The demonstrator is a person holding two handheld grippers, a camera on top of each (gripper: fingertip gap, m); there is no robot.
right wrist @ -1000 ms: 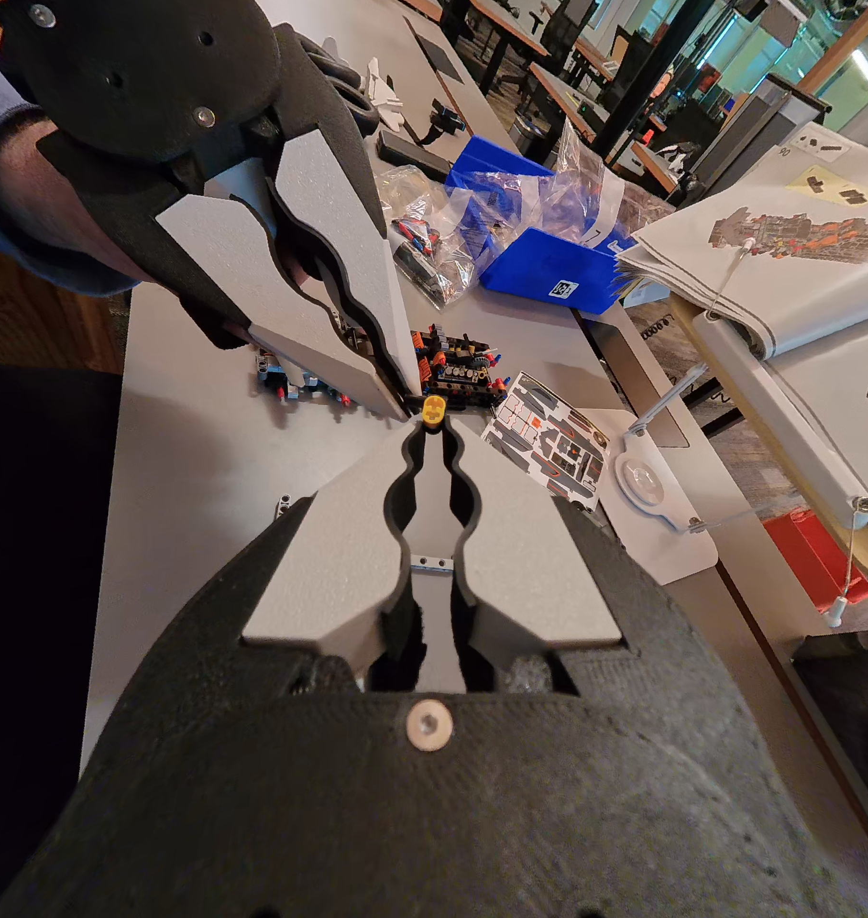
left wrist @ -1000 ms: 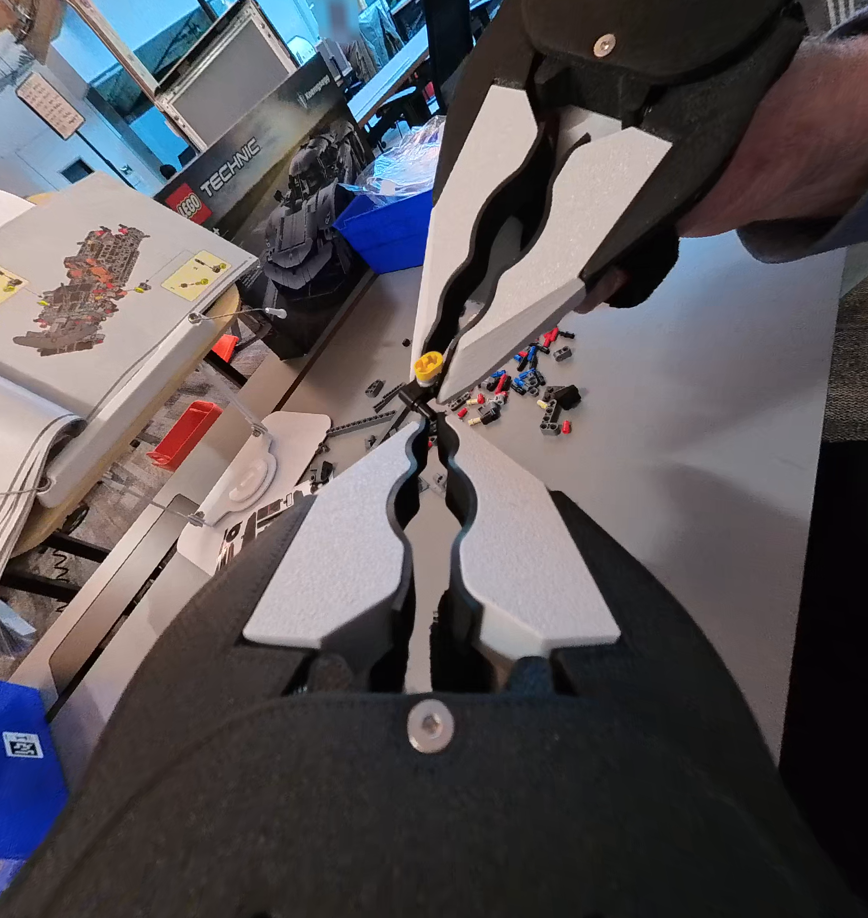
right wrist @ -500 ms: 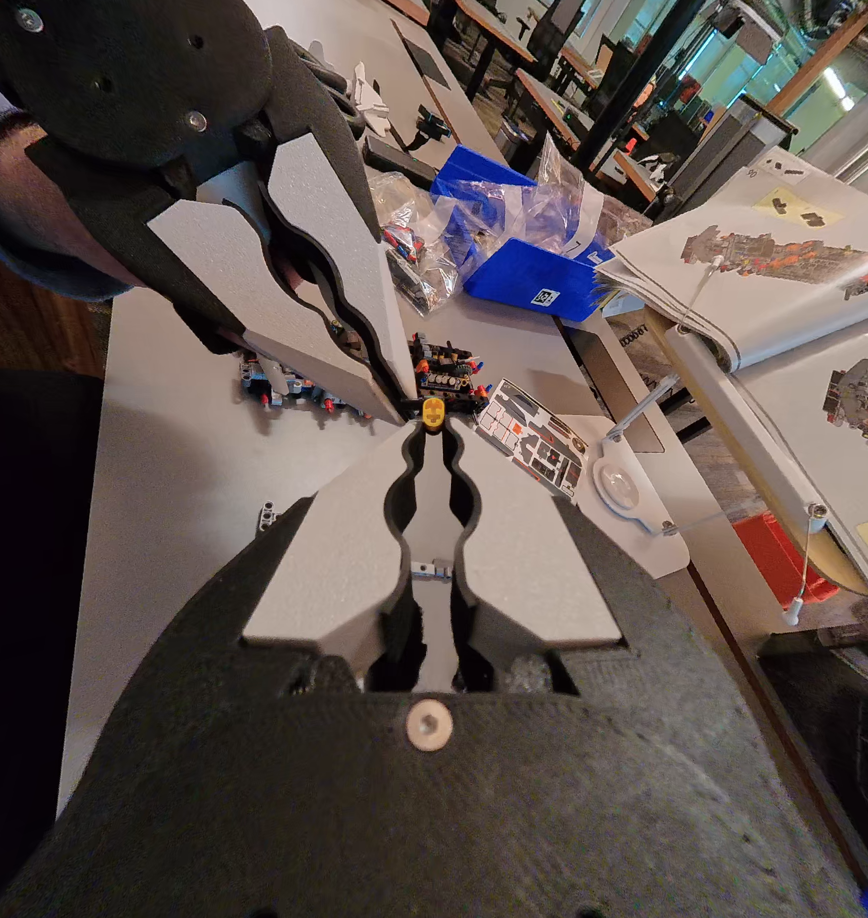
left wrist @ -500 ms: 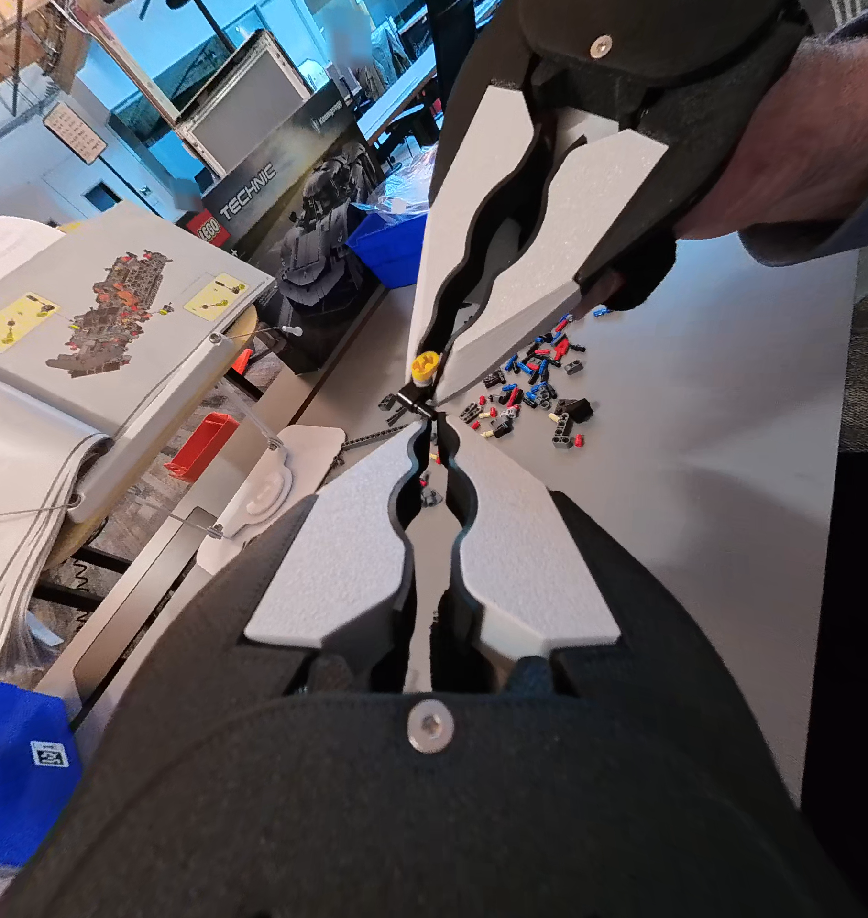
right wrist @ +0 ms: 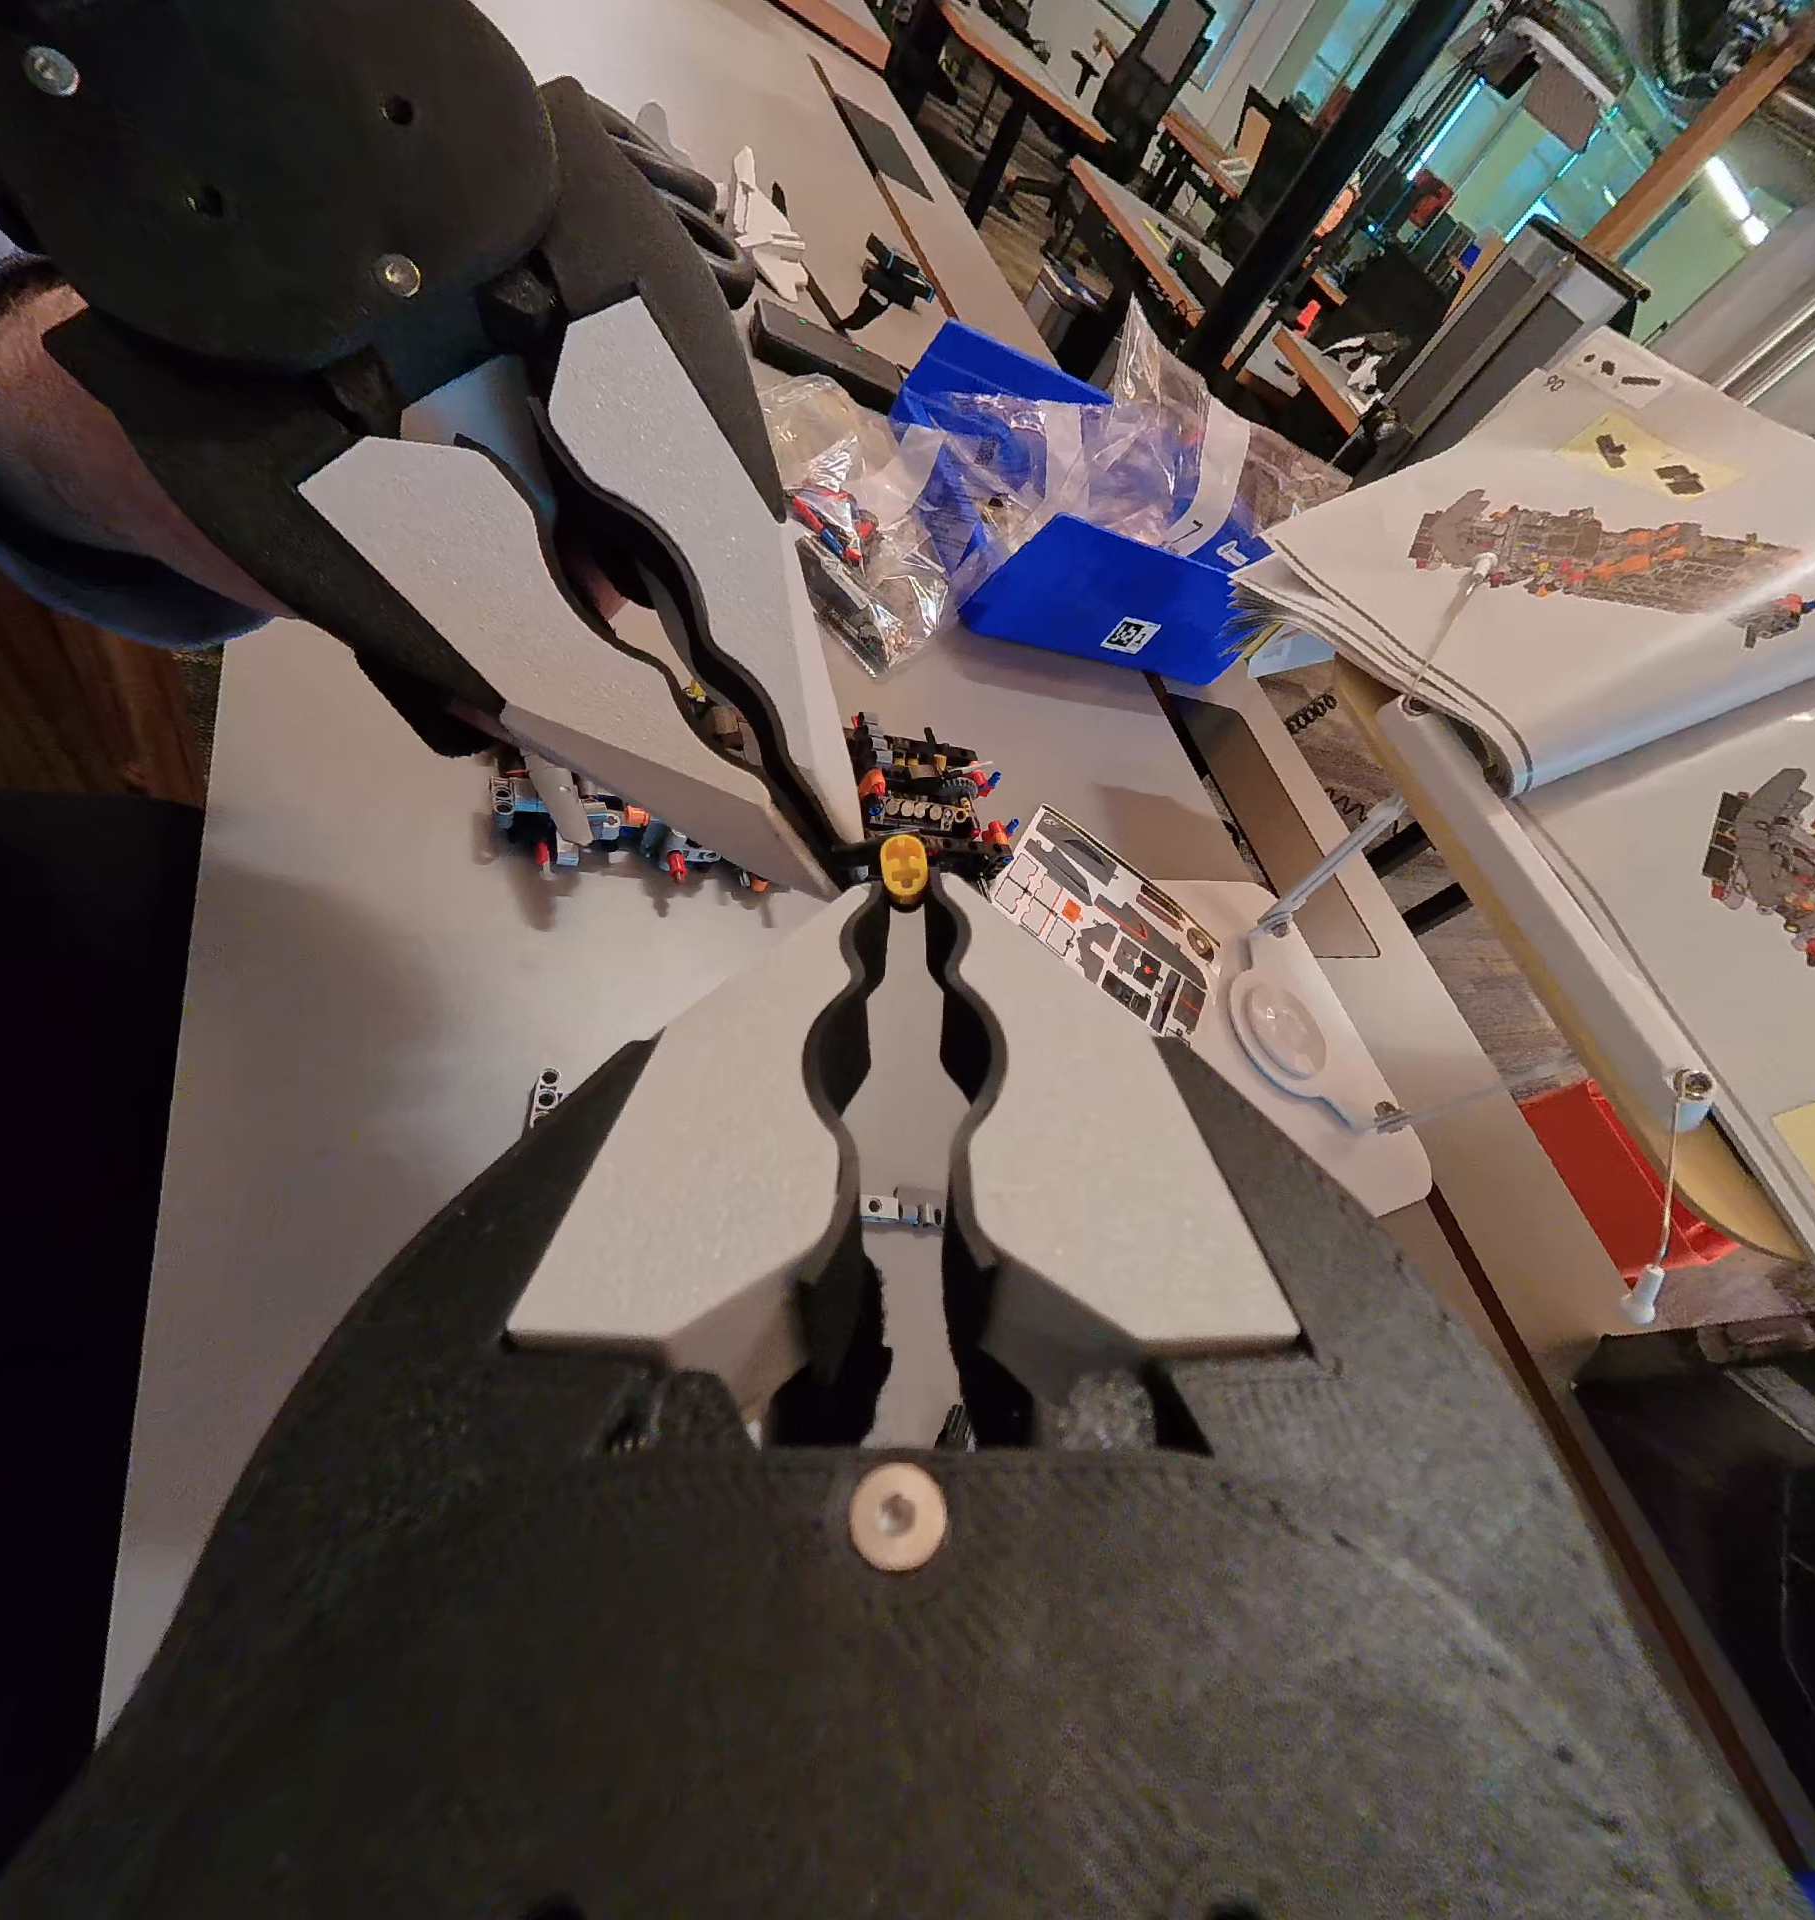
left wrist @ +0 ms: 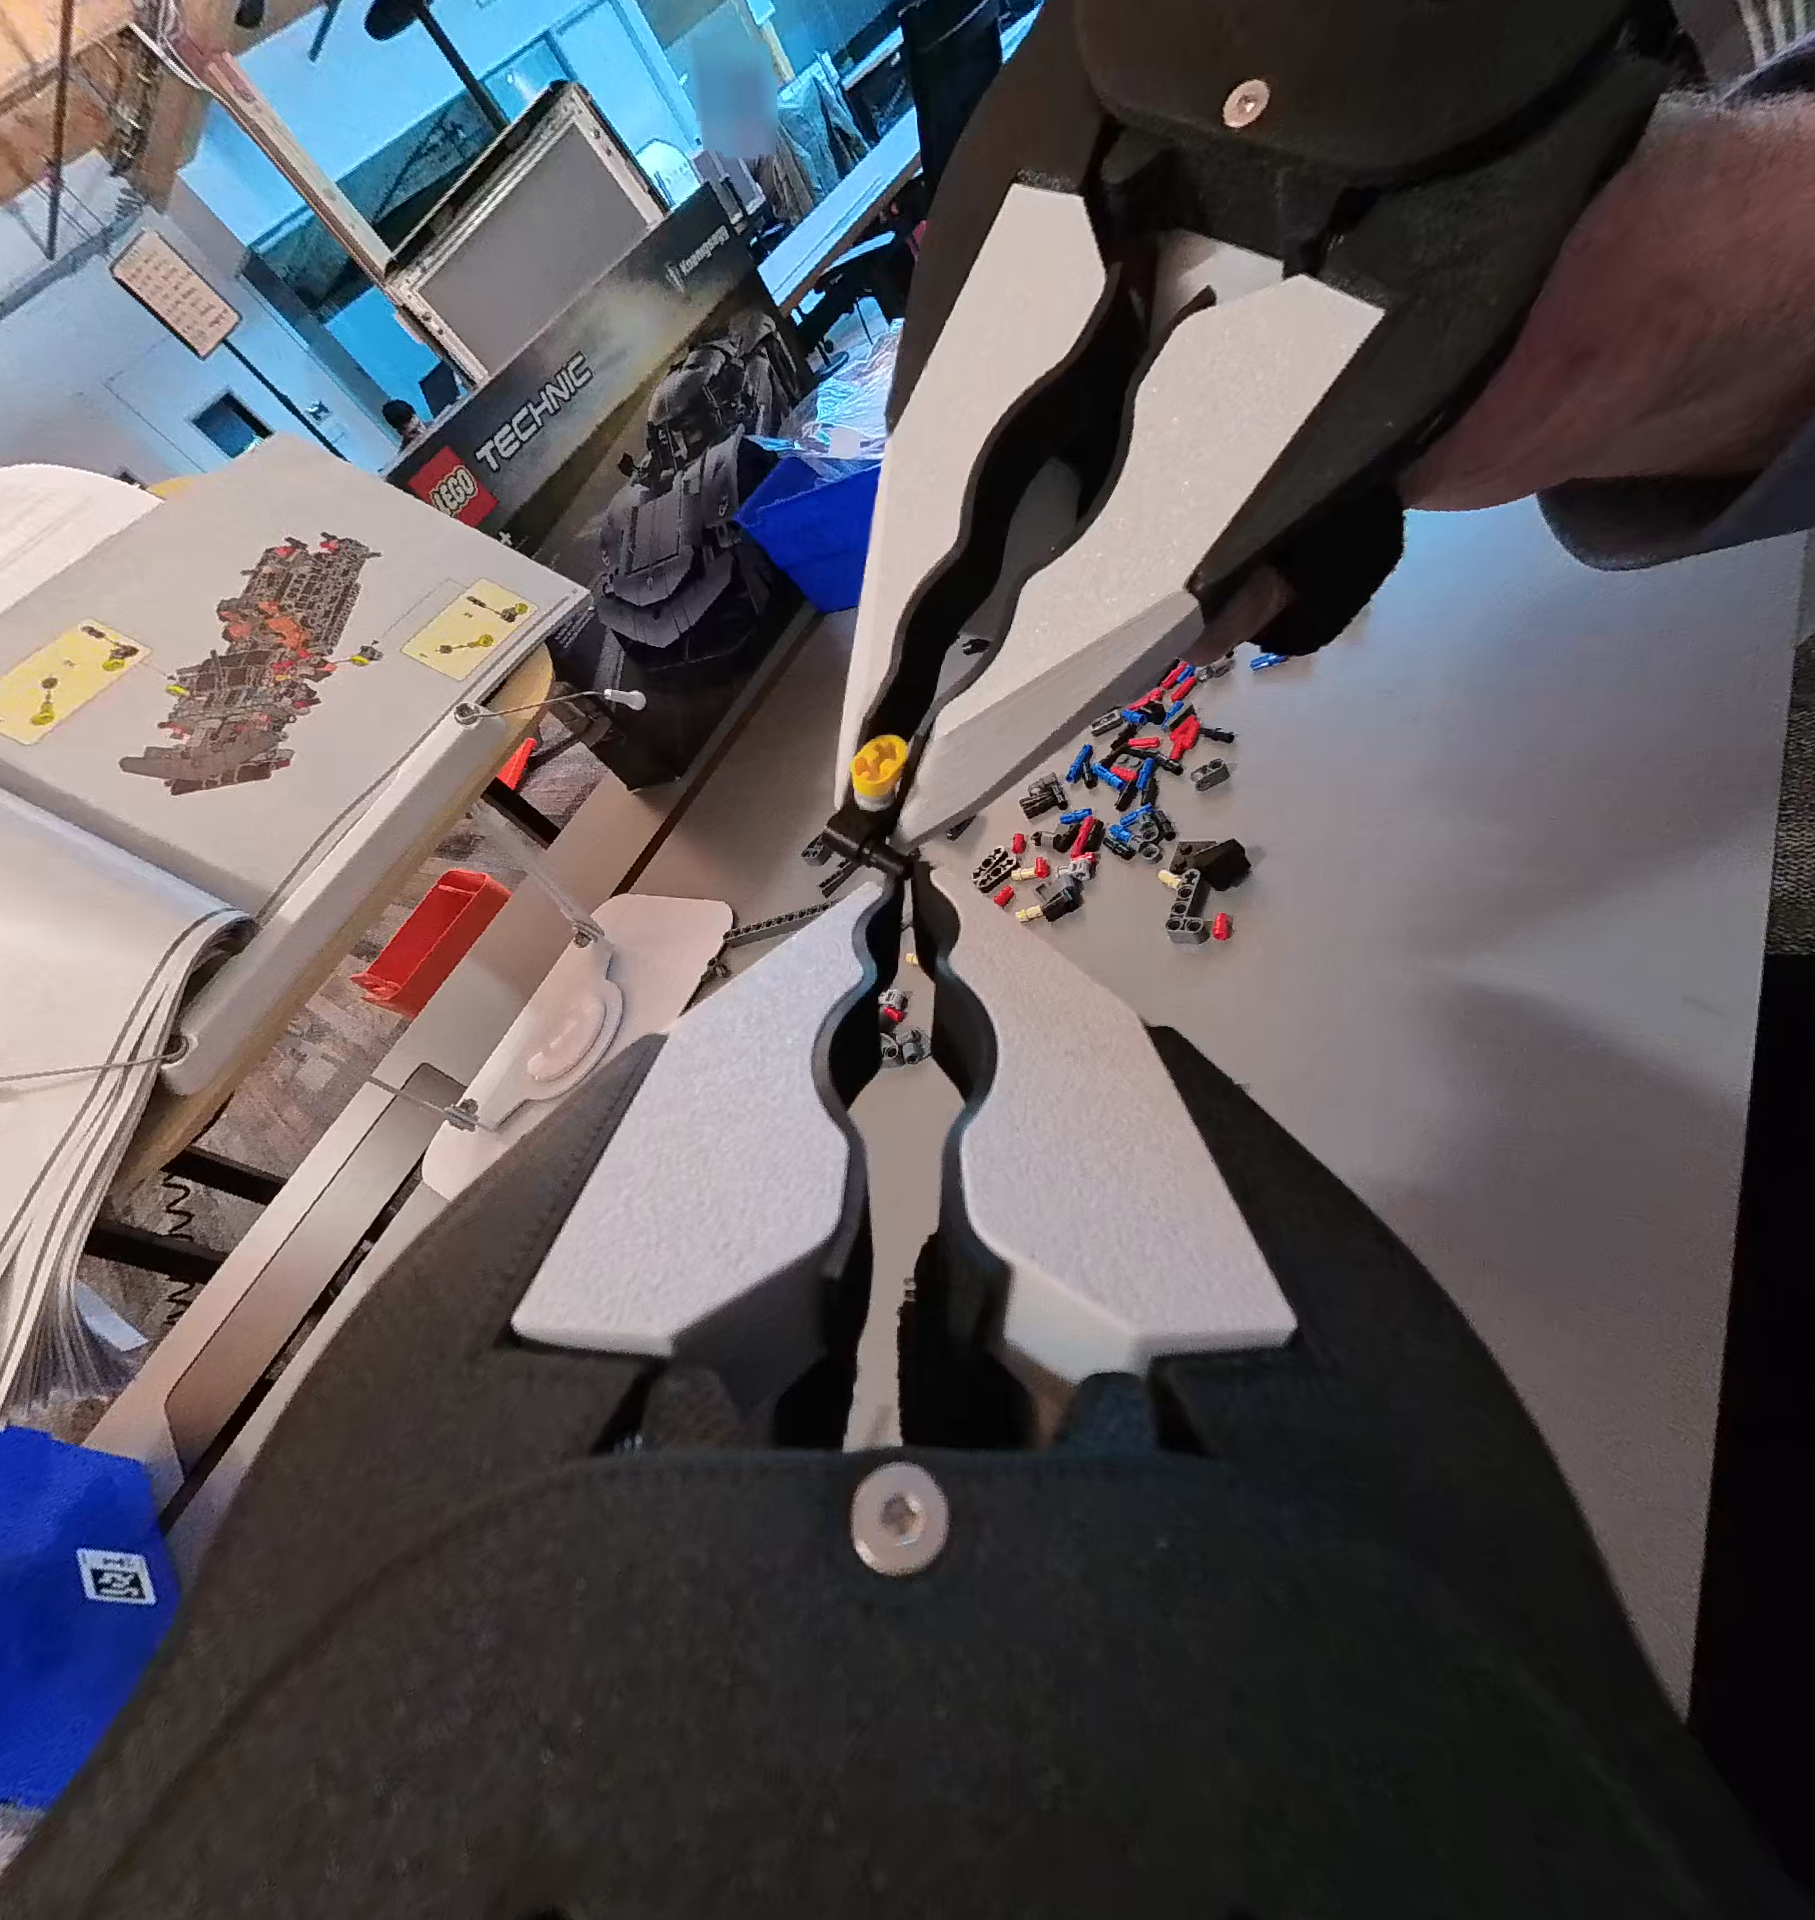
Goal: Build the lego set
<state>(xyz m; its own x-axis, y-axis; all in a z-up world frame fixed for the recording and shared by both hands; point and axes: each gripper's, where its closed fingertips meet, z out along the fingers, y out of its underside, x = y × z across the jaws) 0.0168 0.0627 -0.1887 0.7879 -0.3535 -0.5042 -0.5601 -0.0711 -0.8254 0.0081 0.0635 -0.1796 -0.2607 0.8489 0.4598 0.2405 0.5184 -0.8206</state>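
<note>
Mid-build: right gripper [right wrist: 903, 883] pinching yellow bush [right wrist: 903, 864], left gripper [left wrist: 898, 878] pinching black pin piece [left wrist: 861, 840], mating above table [left wrist: 1505, 935]; half-built chunk [right wrist: 918, 790] at 12, loose parts [left wrist: 1121, 810] at 1 remain

Grey table [left wrist: 1505, 1039]: loose lego pieces [left wrist: 1121, 790], sticker sheet [right wrist: 1111, 925].

matt grey table [left wrist: 1505, 935]; glossy plastic bricks [left wrist: 1121, 790]; paper manual [left wrist: 259, 665].
</note>
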